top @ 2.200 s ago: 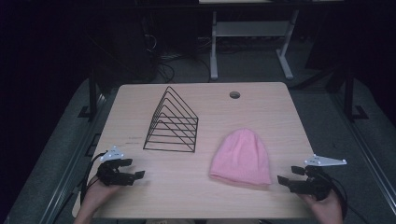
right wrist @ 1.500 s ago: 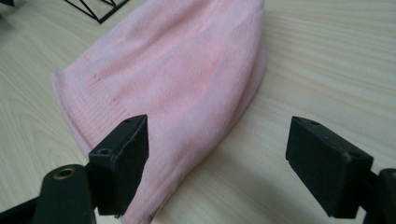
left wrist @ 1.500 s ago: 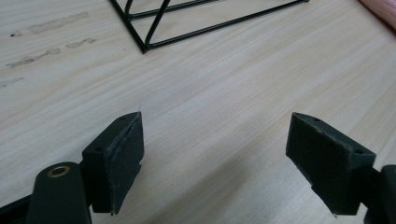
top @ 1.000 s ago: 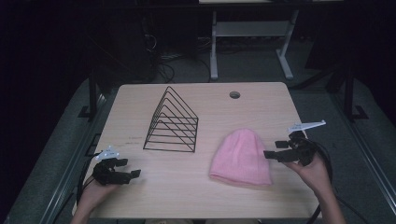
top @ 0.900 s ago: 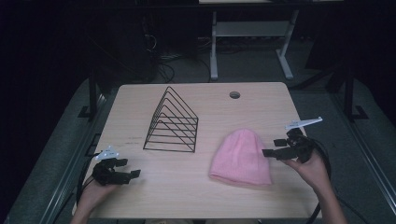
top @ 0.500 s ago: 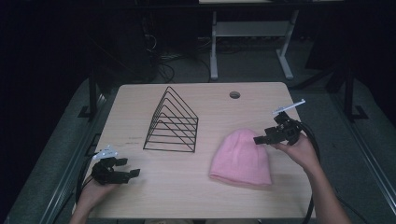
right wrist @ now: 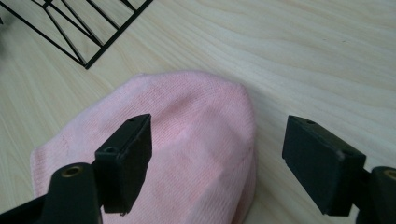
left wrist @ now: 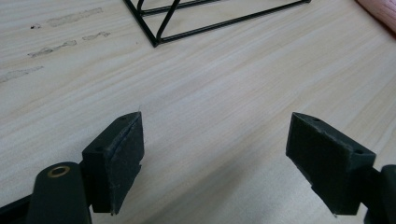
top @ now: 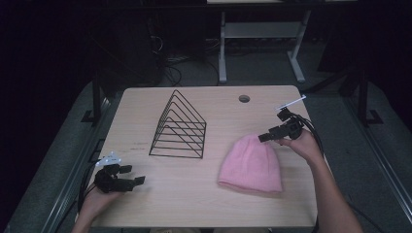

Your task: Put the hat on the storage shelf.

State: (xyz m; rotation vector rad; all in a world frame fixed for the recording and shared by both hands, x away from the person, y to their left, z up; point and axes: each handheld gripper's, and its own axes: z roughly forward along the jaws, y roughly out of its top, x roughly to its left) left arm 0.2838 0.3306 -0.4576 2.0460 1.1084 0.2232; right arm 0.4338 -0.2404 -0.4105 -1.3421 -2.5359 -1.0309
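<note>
The pink hat (top: 251,165) lies flat on the right half of the bench (top: 194,208), crown toward the far side, near the wire rack (top: 180,127) but apart from it. The right gripper (top: 268,136) hovers over the crown with its fingers (right wrist: 126,158) wide; they have just been closing slightly, pressing on nothing. The left gripper (top: 132,181) rests at the near left, fingers spread and empty.

The hat is soft ribbed knit, rounded and limp. A shallow pinch would likely catch only the top layer, so it could sag or slip free. Carried left, it might snag on the thin black wires of the triangular rack, which looks light enough to slide across the smooth pale wood.
</note>
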